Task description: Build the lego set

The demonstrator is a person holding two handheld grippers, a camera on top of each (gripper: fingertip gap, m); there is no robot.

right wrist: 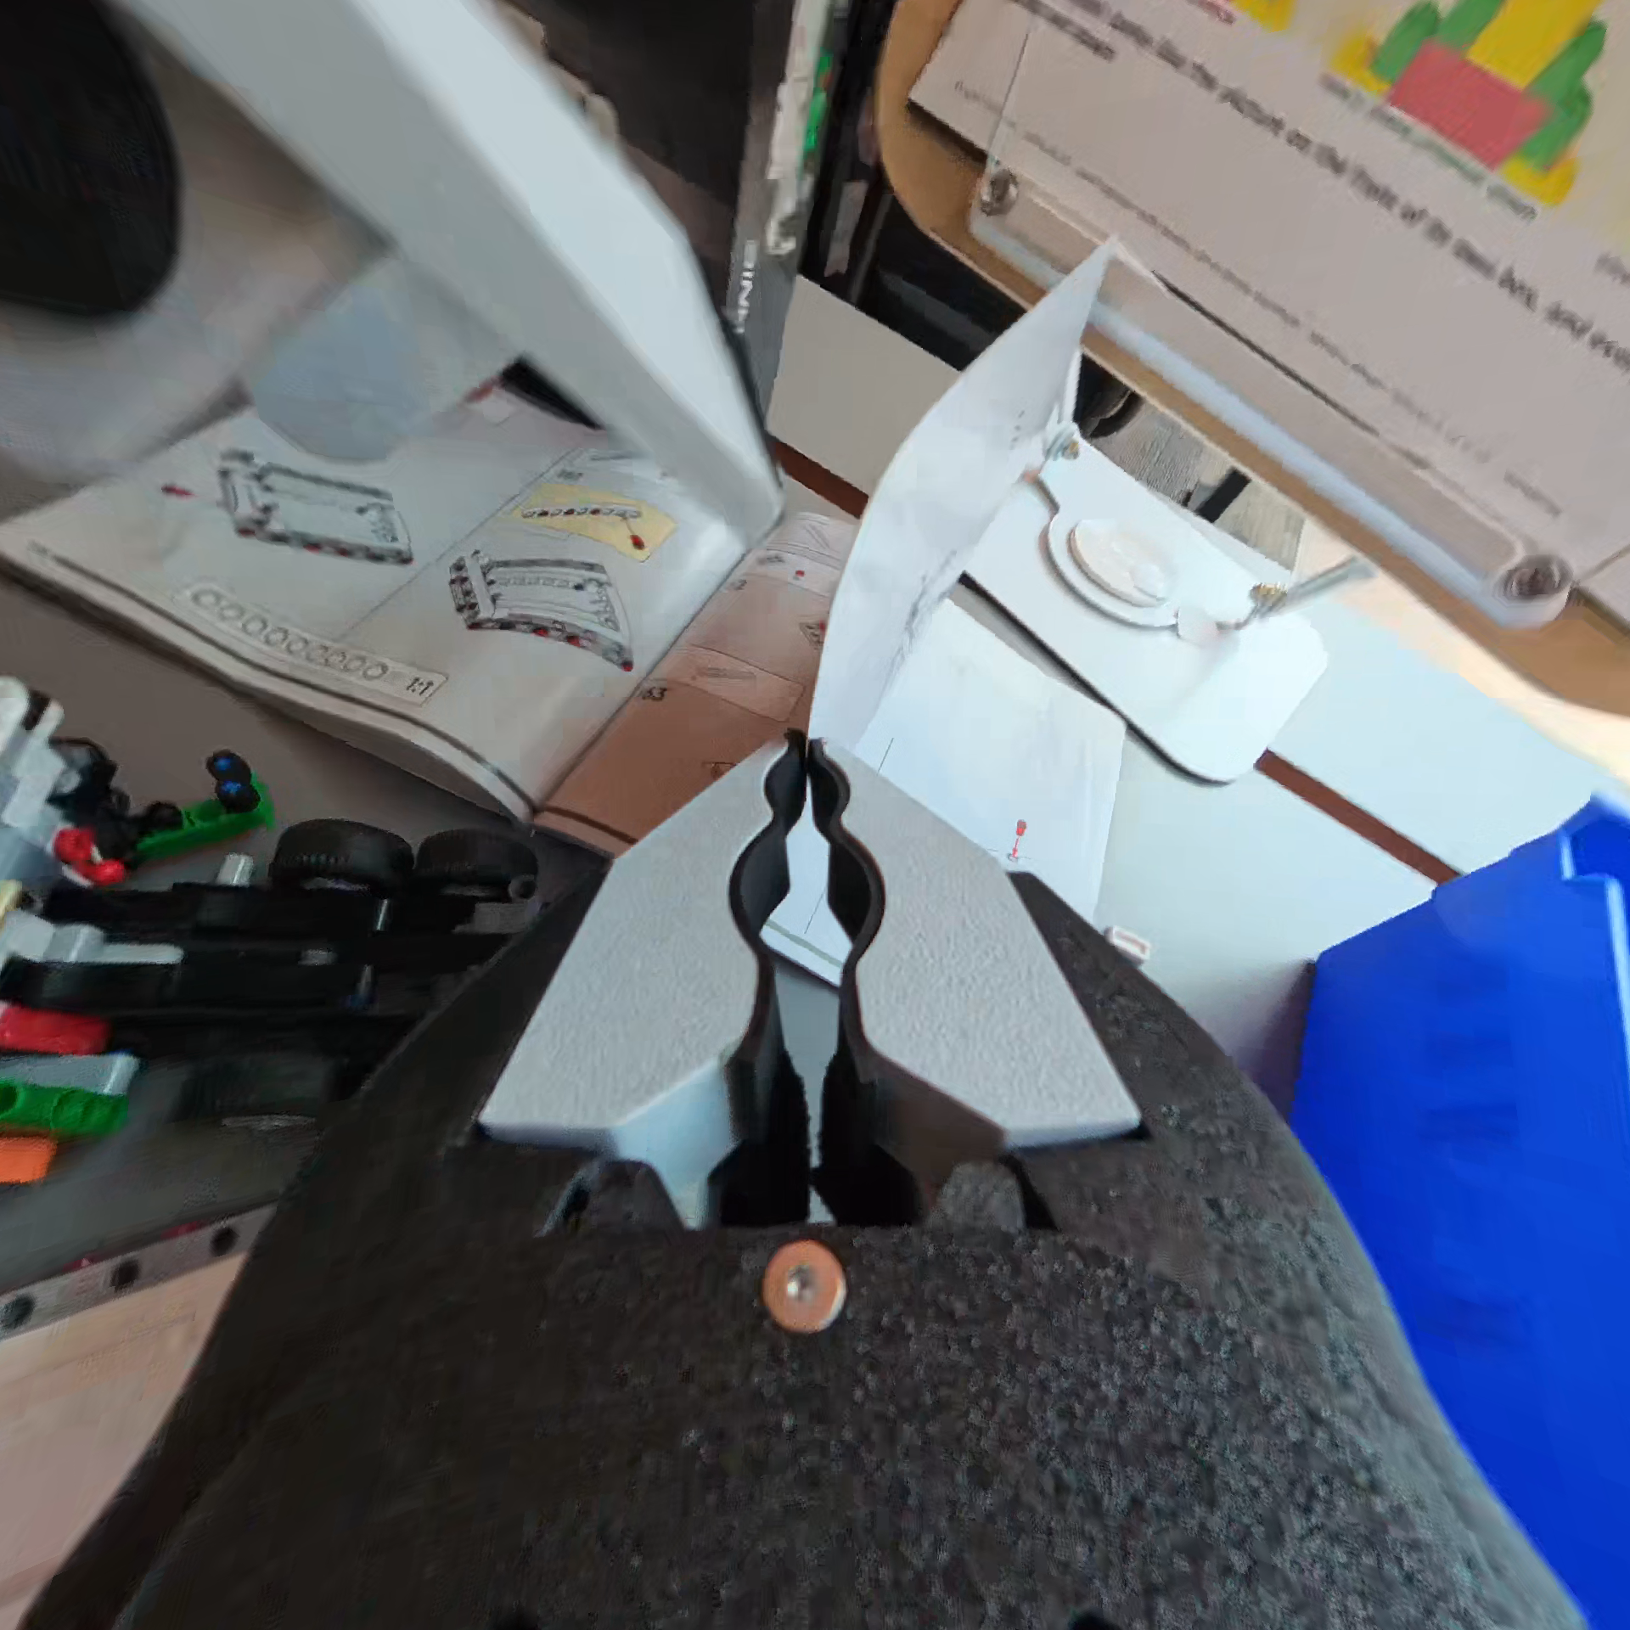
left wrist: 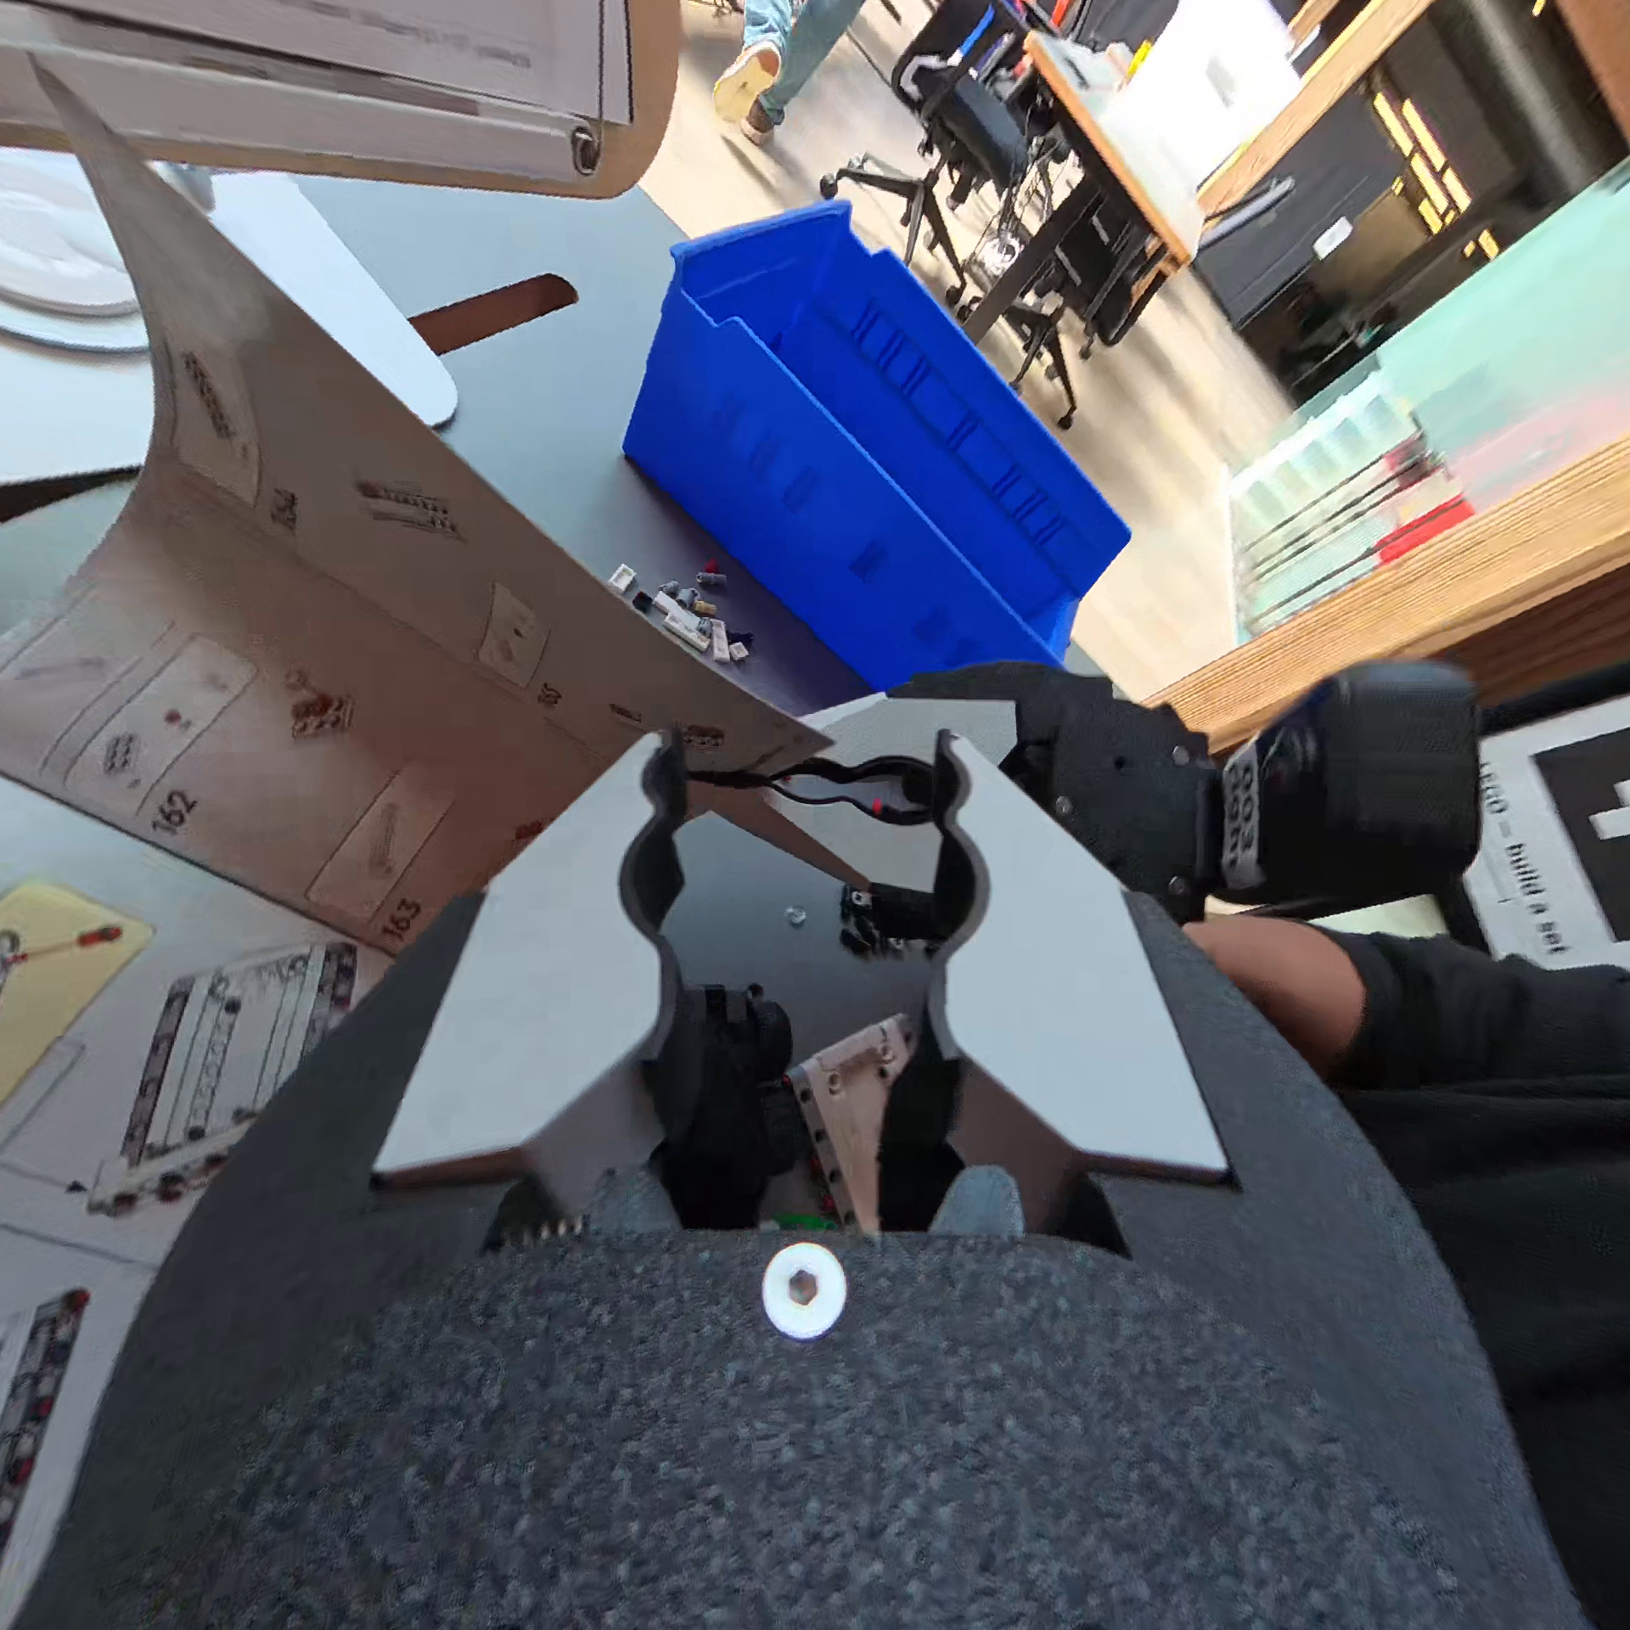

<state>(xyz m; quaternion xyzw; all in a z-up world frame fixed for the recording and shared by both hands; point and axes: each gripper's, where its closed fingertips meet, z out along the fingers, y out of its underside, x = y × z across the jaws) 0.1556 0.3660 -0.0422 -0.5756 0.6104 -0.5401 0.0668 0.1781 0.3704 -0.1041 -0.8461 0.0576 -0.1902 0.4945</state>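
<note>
A: What has the right gripper (right wrist: 807, 750) got?
B: Its fingertips are pinched on the corner of a booklet page (right wrist: 953, 529), lifted and curling: thin, floppy, tearable, best held at the edge.
A: And the left gripper (left wrist: 807, 767)?
B: Spread open, empty, just beside that page (left wrist: 370, 564).

A blue bin (left wrist: 847, 459) stands on the dark bench (left wrist: 547, 423), with a scatter of small building pieces (left wrist: 684, 609) just beside it. Past the bench edge are office chairs (left wrist: 970, 132) and a wooden desk (left wrist: 1111, 150); a clipboard with papers (right wrist: 1323, 220) hangs overhead.
</note>
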